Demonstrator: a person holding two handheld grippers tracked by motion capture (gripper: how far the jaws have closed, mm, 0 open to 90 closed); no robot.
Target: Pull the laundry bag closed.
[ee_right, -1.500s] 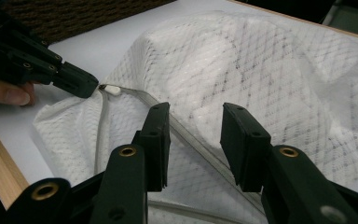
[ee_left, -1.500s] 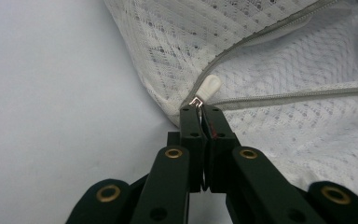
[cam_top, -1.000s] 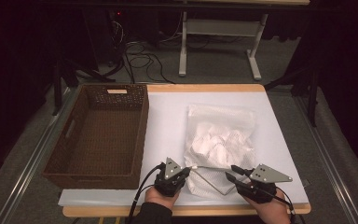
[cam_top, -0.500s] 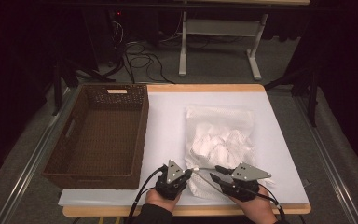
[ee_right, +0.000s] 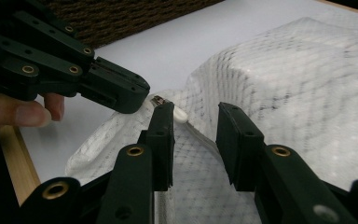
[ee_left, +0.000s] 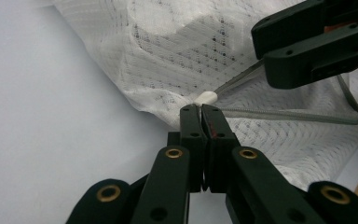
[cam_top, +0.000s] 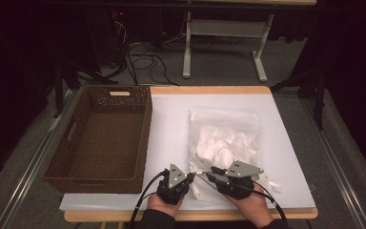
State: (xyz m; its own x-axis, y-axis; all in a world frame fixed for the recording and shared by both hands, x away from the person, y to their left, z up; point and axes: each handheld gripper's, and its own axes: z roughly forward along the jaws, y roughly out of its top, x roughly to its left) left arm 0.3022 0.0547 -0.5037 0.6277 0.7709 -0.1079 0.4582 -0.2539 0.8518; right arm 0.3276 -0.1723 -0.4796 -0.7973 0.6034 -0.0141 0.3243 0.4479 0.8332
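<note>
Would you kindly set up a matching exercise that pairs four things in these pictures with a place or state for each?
Things:
1. left tongs
2. right tongs
3. basket
4. mesh bag

Place or state:
A. brown, at the table's left side
B. jaws apart, near the white zipper tab
C. white, lying on the white sheet
D. jaws closed at the bag's edge

Pairs: 1-D, 2-B, 3-A, 4-C

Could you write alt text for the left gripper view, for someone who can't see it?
The left hand-held gripper, jaws shut, pinches the edge of a white mesh laundry bag beside its small white zipper pull. The right hand-held gripper reaches in from the upper right.
</note>
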